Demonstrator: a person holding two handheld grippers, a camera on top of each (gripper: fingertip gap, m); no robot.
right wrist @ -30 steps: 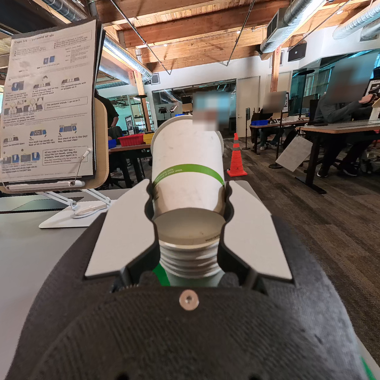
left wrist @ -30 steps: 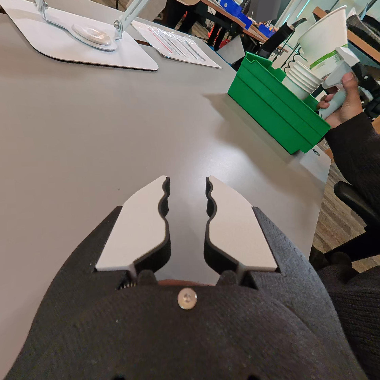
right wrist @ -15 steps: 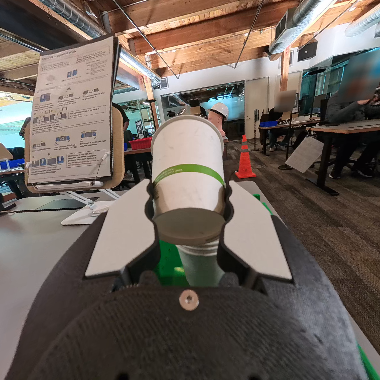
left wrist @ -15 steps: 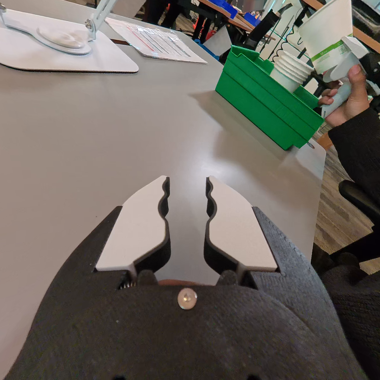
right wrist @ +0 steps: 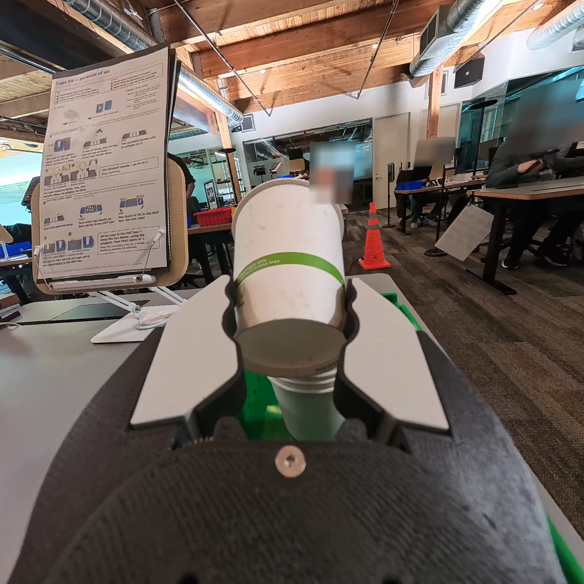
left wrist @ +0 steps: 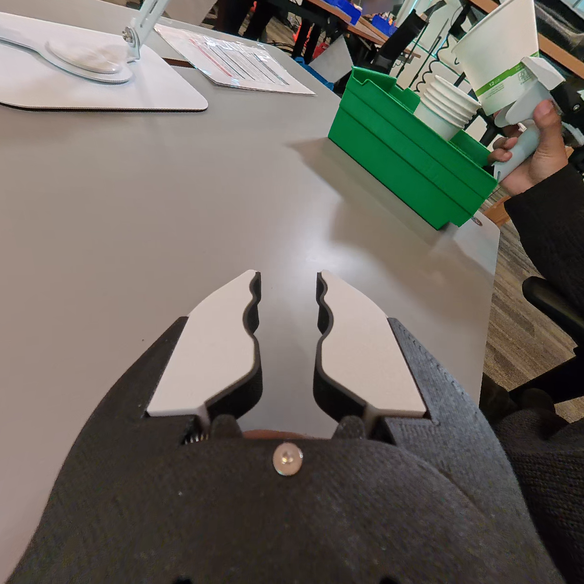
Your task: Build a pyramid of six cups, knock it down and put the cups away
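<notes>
Right tool grips white cup; cup stack below, green bin.

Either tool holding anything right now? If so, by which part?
The right tool is shut on a white paper cup with a green band, gripped on its sides near the base. The left tool is open, empty, above the grey table.

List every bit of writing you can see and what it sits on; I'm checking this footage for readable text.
I won't quote any writing; these things bear it:
The white paper cup held in the right claw: small print on its green band.
The instruction sheet on the stand: printed text with diagrams.
The laminated sheet on the grey table: lines too blurred to read.
The left claw: none.
</notes>
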